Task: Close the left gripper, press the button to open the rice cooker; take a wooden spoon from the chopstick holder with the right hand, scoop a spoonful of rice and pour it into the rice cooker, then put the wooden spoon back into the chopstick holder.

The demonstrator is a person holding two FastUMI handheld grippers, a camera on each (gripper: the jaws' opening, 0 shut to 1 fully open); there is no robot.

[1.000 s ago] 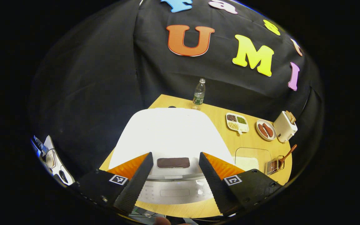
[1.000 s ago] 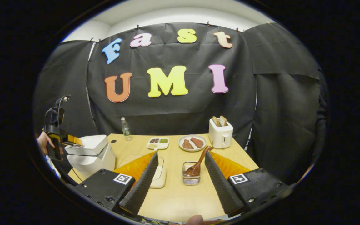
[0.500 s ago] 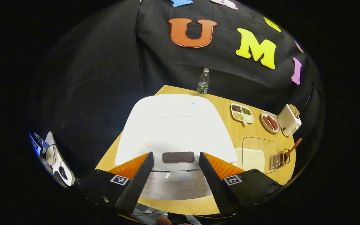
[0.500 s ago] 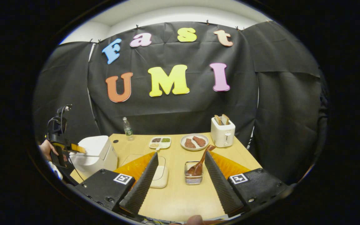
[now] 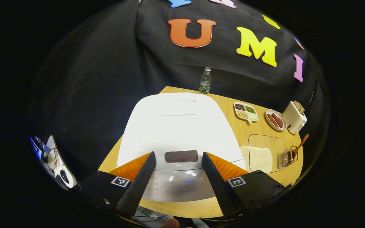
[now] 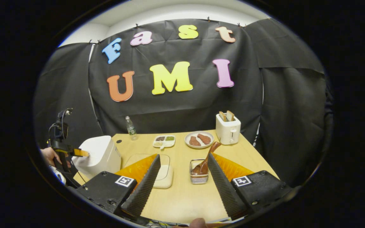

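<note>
Rice cooker [image 5: 179, 126] front edge hidden behind the left gripper [image 5: 176, 180] fingers; lid washed out, seams barely legible. Wooden spoon [image 6: 205, 160] bowl sunk inside the chopstick holder [image 6: 199, 177], ahead between the right gripper [image 6: 182, 183] fingers. Rice container [image 6: 163, 172] partly covered by the left-hand finger. Compartment dish [image 6: 164, 141] contents too small to tell.

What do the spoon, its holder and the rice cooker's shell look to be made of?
The spoon looks like wood: brown, smooth, slight sheen. Its holder seems clear plastic or glass with ribbed walls; which one is unclear. The rice cooker has a white, smooth shell, probably plastic, with a glossier grey front panel catching reflections.
</note>
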